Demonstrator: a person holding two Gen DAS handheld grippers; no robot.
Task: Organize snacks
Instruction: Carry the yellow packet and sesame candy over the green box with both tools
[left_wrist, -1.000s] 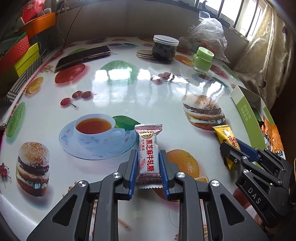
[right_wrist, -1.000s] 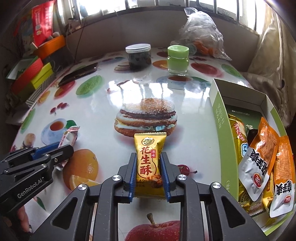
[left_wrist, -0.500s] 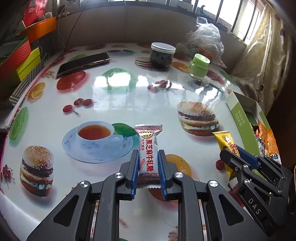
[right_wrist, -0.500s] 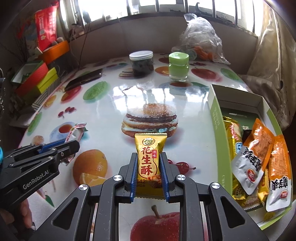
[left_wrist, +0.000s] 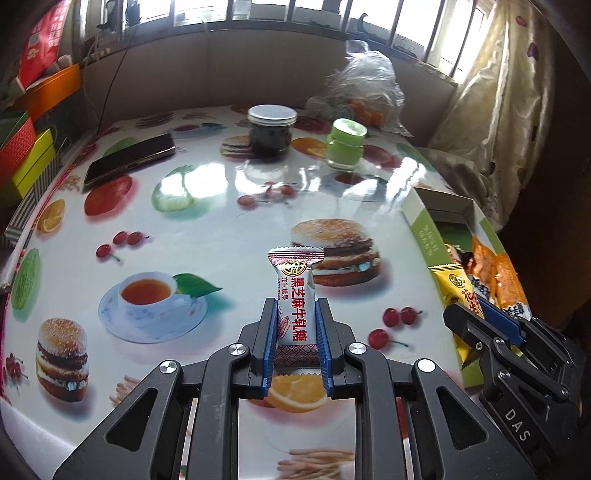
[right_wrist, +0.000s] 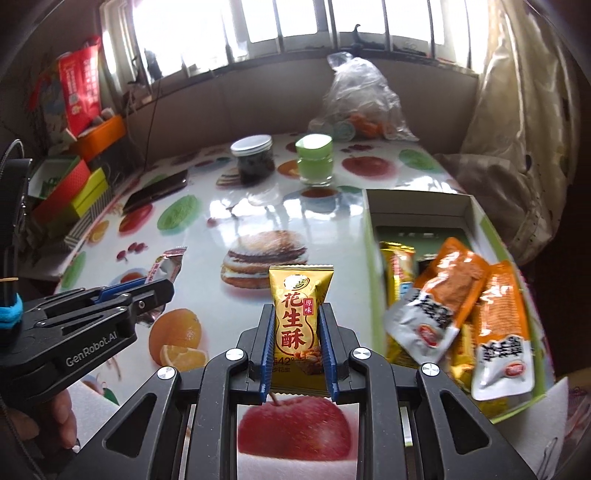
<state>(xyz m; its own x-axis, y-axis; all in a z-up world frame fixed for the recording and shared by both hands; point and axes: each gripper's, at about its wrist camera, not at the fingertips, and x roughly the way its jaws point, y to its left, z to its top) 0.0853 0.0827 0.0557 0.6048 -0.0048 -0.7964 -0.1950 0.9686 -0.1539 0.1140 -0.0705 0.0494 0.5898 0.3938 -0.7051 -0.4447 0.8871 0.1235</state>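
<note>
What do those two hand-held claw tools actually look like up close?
Both are matte black plastic frames with triangular cut-outs and silver screw heads. Each left gripper and right gripper finger carries a ribbed blue pad. White lettering marks the sides: "GenRobot.AI" on the left one, "DAS" on the right. A blue band wraps the left tool's rear.

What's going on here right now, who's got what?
A person is sorting snacks with two hand-held tongs. The left tongs are shut on a white candy bar, and the right tongs are shut on a yellow peanut snack. Both are held above the table. The green box on the right side of the table already holds several orange and gold packets.
</note>
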